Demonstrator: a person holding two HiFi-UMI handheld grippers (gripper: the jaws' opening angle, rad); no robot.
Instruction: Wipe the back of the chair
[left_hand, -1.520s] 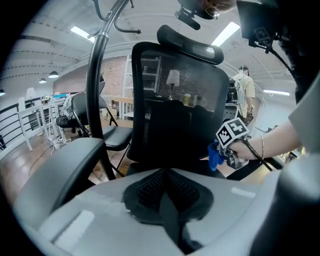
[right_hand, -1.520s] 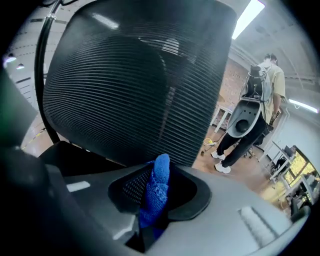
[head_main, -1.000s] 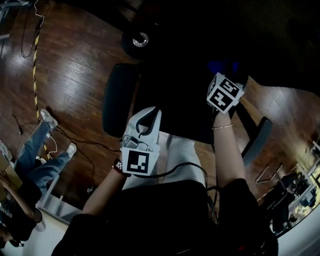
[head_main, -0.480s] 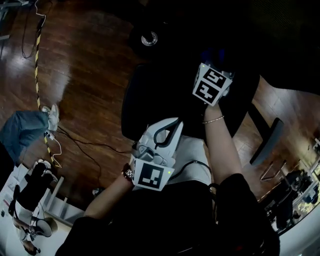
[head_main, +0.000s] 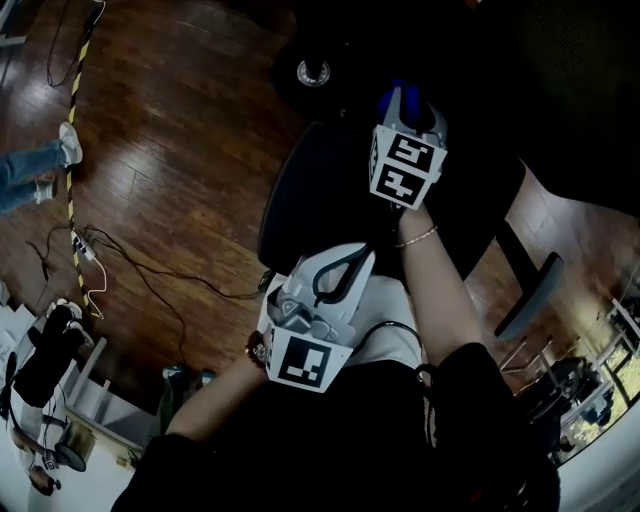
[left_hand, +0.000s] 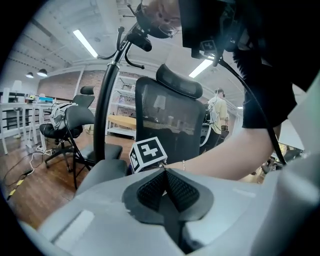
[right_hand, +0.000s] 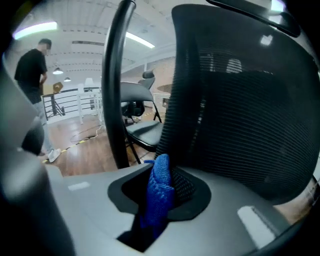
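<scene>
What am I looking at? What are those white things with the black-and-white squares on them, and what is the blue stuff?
A person is holding two grabbing tools, one in each hand. The big picture comes from a camera on their head, looking down past the tools to the wooden floor. The other two pictures come from little cameras riding on each tool, looking along its jaws. The checkered cube is just a part of the tool. The left gripper is shut and holds nothing. The right gripper is pinching a blue cloth, right up close to the chair's black mesh back, which it looks ready to wipe.
</scene>
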